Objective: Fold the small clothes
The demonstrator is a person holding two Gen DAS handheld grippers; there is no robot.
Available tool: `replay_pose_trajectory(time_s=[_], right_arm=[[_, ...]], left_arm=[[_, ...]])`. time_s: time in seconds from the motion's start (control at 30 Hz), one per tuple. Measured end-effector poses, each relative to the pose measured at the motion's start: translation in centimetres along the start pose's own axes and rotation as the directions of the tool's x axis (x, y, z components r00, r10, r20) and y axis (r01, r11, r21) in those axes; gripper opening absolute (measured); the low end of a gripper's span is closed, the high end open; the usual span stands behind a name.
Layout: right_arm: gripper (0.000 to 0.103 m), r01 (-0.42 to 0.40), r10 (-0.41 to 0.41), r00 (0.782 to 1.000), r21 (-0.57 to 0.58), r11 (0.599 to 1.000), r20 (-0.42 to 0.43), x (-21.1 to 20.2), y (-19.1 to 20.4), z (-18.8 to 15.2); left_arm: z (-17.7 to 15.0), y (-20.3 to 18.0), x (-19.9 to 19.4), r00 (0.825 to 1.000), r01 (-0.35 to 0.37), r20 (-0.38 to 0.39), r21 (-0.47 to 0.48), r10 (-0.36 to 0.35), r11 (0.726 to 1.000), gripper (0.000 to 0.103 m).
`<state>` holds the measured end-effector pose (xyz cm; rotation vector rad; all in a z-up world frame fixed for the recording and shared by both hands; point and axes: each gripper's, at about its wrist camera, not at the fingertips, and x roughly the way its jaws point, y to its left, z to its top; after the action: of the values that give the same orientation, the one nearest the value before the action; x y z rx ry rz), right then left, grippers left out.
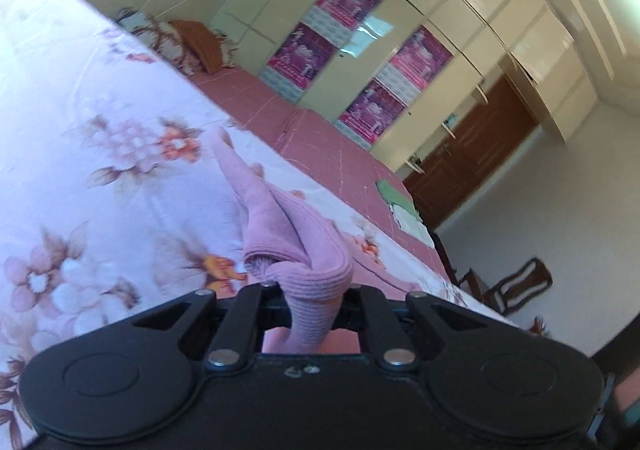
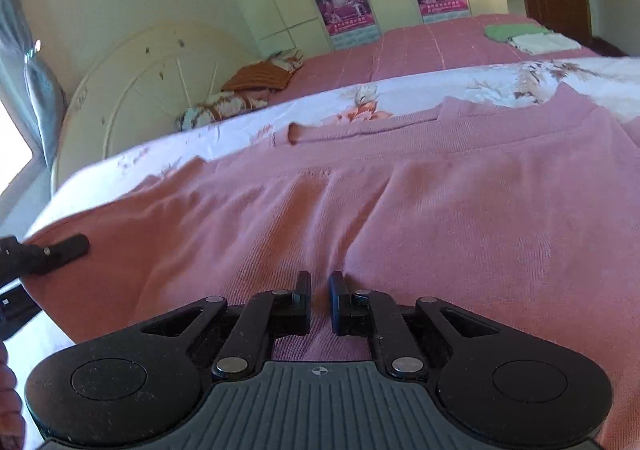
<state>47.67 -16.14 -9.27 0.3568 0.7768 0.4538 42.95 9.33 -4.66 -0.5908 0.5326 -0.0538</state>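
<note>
On the bed, over the floral sheet (image 1: 100, 98), the pink knit garment (image 2: 440, 190) lay spread wide, w/ one end gathered & lifted. The left tongs (image 1: 310, 290) were pinching a bunched, ribbed fold of it, prob. a cuff or hem edge; cloth rose out of the jaws into a twisted strip running away across the sheet. Likely reason: a corner held up so it can be carried over the rest for a fold. Judging by the lie of the cloth, the fold was barely begun.

The right tongs (image 2: 320, 302) sat low over the body of the garment, jaws nearly together w/ a narrow gap; cloth showed under them, but whether any was nipped I cannot tell. They seemed placed to pin or grab the near edge so the knit wouldn't drag while the other end moved. In the right view the left tool's finger showed at far left, at the garment's edge.

Around: pink-red bedspread (image 2: 420, 46) beyond the sheet, w/ a green cloth (image 2: 508, 31) & a white cloth (image 2: 540, 42) stacked near its far side, well apart from the work. Pillows (image 2: 240, 98) by the headboard (image 2: 132, 82); wardrobe w/ posters (image 2: 344, 6) behind. Nothing lay on the garment itself; wrinkles in the middle were the only hindrance.
</note>
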Motion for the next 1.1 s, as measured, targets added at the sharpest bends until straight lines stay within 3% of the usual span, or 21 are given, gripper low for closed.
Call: replay_pose_trajectory(time_s=[0.13, 0.3, 0.37, 0.47, 0.5, 0.53, 0.57, 0.6, 0.63, 0.7, 0.73, 0.8, 0.93, 1.1], right_arm=[[0.009, -0.031, 0.016, 0.993, 0.13, 0.991, 0.114, -5.7, -5.4, 1.4], [0.009, -0.005, -0.036, 0.983, 0.221, 0.975, 0.179, -12.8, -13.1, 2.3], [0.009, 0.006, -0.059, 0.98, 0.274, 0.962, 0.188, -15.2, -16.0, 2.4], [0.009, -0.01, -0.053, 0.983, 0.344, 0.939, 0.174, -17.6, -19.5, 2.3], [0.01, -0.022, -0.041, 0.985, 0.363, 0.932, 0.167, -18.1, -20.3, 2.2], [0.019, -0.036, -0.026, 0.987, 0.378, 0.925, 0.159, -18.4, -20.9, 2.1], [0.034, -0.043, -0.02, 0.987, 0.387, 0.921, 0.157, -18.9, -21.2, 2.0], [0.071, -0.048, -0.019, 0.986, 0.387, 0.921, 0.168, -19.5, -21.4, 2.0], [0.075, -0.077, 0.005, 0.982, 0.374, 0.924, 0.19, -20.0, -21.3, 1.9], [0.074, -0.137, 0.073, 0.98, 0.363, 0.922, 0.185, -20.0, -20.7, 1.8], [0.07, -0.159, 0.099, 0.979, 0.358, 0.92, 0.179, -19.8, -20.4, 1.8], [0.063, -0.201, 0.154, 0.975, 0.346, 0.916, 0.158, -19.0, -19.5, 1.9], [0.052, -0.189, 0.168, 0.981, 0.31, 0.932, 0.092, -16.4, -17.6, 2.1], [0.05, -0.098, 0.103, 0.995, 0.288, 0.953, -0.002, -13.0, -17.1, 2.4]], left_arm=[[-1.6, -9.5, 2.0, 0.998, 0.049, -0.057, 0.215, -0.038, 0.975, 0.009], [-8.2, -19.8, 7.0, 0.974, 0.156, -0.215, 0.412, -0.07, 0.898, 0.009], [-11.9, -22.3, 9.7, 0.95, 0.199, -0.304, 0.436, -0.064, 0.878, 0.009], [-16.9, -24.3, 13.0, 0.887, 0.257, -0.461, 0.428, -0.035, 0.867, 0.032], [-17.7, -24.7, 12.8, 0.89, 0.258, -0.454, 0.438, -0.036, 0.861, 0.037], [-17.8, -24.9, 11.9, 0.898, 0.269, -0.436, 0.449, -0.054, 0.852, 0.047], [-17.5, -24.7, 11.0, 0.902, 0.283, -0.425, 0.446, -0.077, 0.849, 0.051], [-16.6, -24.0, 9.8, 0.91, 0.282, -0.403, 0.429, -0.097, 0.858, 0.053], [-15.5, -23.3, 8.8, 0.921, 0.273, -0.373, 0.41, -0.114, 0.87, 0.056], [-13.2, -21.4, 7.1, 0.951, 0.23, -0.285, 0.397, -0.118, 0.889, 0.064], [-12.2, -20.5, 6.6, 0.97, 0.172, -0.231, 0.408, -0.081, 0.897, 0.065], [-10.3, -18.1, 6.8, 0.985, 0.073, -0.175, 0.411, 0.0, 0.908, 0.063], [-8.3, -14.2, 8.5, 0.978, -0.025, -0.182, 0.369, 0.099, 0.929, 0.06], [-8.7, -12.0, 9.1, 0.968, -0.008, -0.234, 0.335, 0.092, 0.942, 0.063]])
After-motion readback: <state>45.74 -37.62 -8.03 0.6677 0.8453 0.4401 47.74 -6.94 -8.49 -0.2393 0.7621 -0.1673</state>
